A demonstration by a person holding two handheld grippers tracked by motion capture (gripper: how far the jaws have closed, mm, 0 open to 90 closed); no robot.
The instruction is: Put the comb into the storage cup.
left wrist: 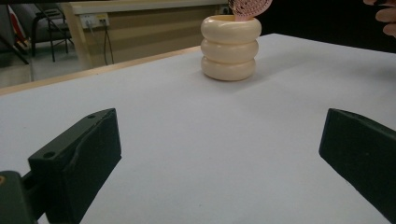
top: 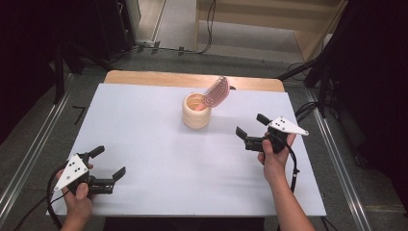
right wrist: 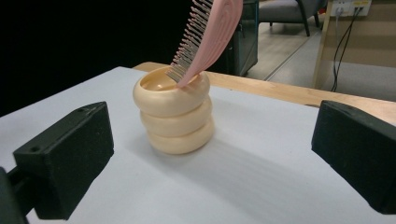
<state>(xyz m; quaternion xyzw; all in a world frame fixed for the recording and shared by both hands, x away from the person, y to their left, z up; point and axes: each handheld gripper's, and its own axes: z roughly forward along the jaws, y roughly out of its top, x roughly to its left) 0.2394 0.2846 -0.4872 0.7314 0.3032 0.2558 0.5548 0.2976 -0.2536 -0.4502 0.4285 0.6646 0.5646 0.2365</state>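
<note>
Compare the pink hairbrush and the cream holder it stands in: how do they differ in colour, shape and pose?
The hairbrush is pink; the holder is cream. The hairbrush is flat with rows of bristles, while the holder is round, like three stacked rings. The hairbrush leans tilted over the rim, its handle inside; the holder stands upright on the white table. Both stand apart from the two open tools, and neither is being held.

white table (top: 144,144), cables (top: 209,24), chair (left wrist: 44,21)
</note>
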